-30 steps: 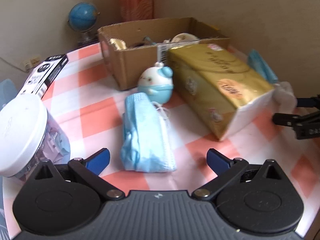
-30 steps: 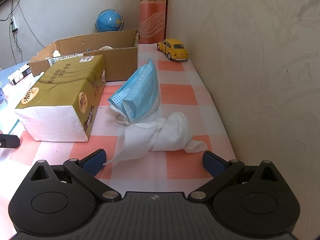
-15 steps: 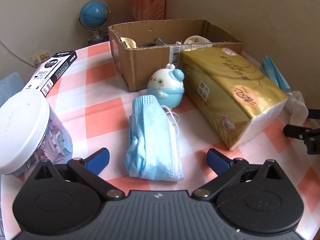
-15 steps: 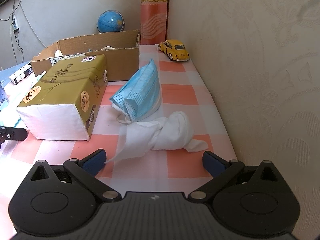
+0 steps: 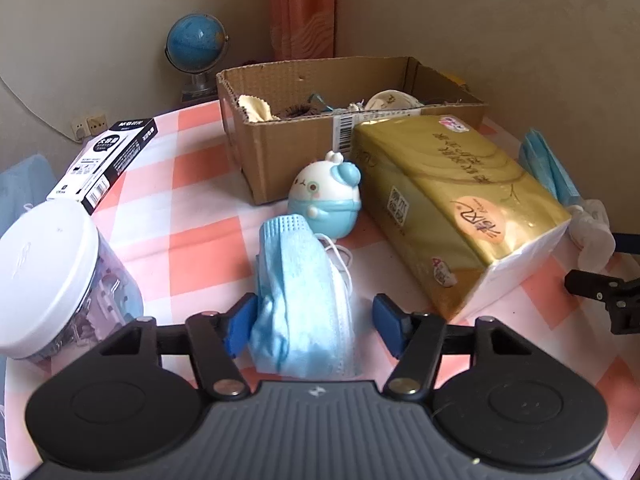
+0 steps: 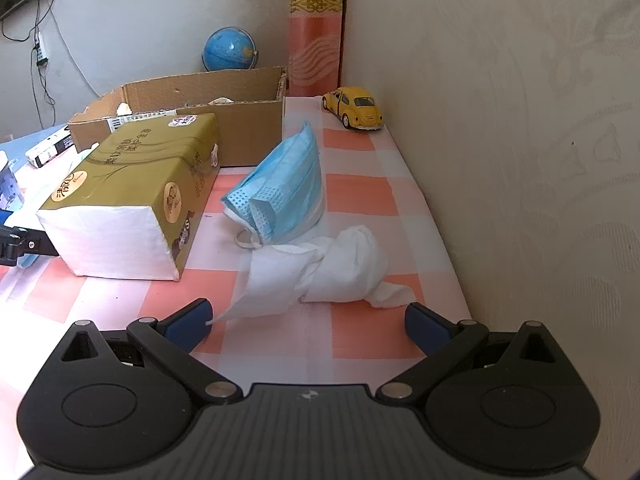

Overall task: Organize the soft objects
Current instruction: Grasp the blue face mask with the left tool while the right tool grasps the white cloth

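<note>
2 blue face masks, 1 twisted white cloth [image 6: 340, 268], 1 gold tissue pack [image 5: 460, 200]. Left tongs [image 5: 316, 322] part-open, straddling the near mask [image 5: 300, 284]; left pad touches it, right pad still apart. Right tongs [image 6: 308, 322] wide, holding nothing, cloth's tip just beside the left pad. Second mask [image 6: 286, 192] lies behind the cloth, touching it. Tissue pack sits between both masks. Around: cardboard box [image 5: 296, 152], bunny toy [image 5: 326, 200], white-lidded jar [image 5: 52, 276], yellow toy car [image 6: 354, 108], globe [image 5: 197, 44] on the checked desk [image 5: 200, 240]

Beige patterned walls [image 6: 520, 120], checked tablecloth [image 6: 360, 200], corner curtain [image 5: 302, 8].
</note>
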Demonstrator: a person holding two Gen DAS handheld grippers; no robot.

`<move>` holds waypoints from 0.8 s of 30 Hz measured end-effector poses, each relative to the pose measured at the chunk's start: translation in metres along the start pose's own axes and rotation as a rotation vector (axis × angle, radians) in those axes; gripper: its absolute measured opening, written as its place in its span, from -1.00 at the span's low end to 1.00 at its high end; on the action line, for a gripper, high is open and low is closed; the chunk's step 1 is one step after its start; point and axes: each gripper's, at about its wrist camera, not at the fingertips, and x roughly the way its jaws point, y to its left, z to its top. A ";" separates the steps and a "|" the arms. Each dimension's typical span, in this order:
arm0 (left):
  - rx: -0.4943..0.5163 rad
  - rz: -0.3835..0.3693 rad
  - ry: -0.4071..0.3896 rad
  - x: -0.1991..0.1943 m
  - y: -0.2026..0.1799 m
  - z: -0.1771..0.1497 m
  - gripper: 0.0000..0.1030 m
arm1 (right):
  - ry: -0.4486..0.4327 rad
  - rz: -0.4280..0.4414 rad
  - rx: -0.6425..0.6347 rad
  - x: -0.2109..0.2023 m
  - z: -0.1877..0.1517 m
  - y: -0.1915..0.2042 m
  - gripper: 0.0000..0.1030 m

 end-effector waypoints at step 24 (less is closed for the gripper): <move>0.014 -0.038 -0.004 -0.001 0.005 0.003 -0.23 | 0.000 0.000 -0.084 0.000 0.021 -0.002 0.13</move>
